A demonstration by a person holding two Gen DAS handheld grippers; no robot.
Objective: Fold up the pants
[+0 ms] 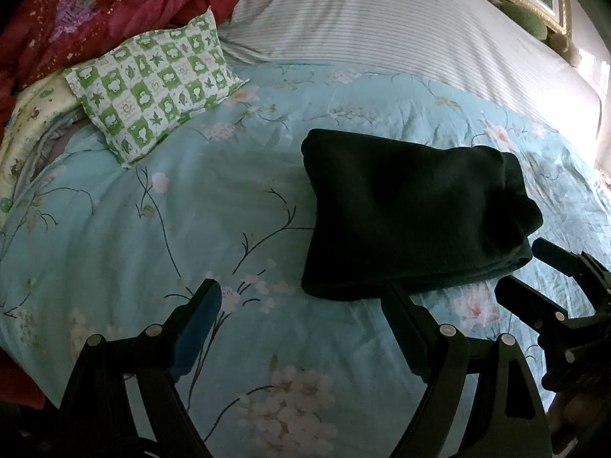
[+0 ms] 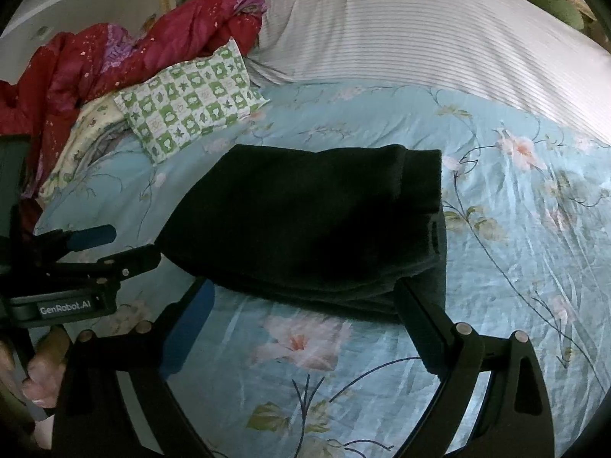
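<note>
Pants (image 2: 305, 225), one folded bundle, lie before two open grippers (image 2: 301, 297).

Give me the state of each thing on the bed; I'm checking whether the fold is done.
Dark pants: folded into a compact stack, lying flat on the floral quilt.
Left claw: open, empty, beside the pants.
Right claw: open, empty, at the stack's near edge.
Green checked pillow: lying on the quilt, apart from the pants.
Red blanket: crumpled.
</note>
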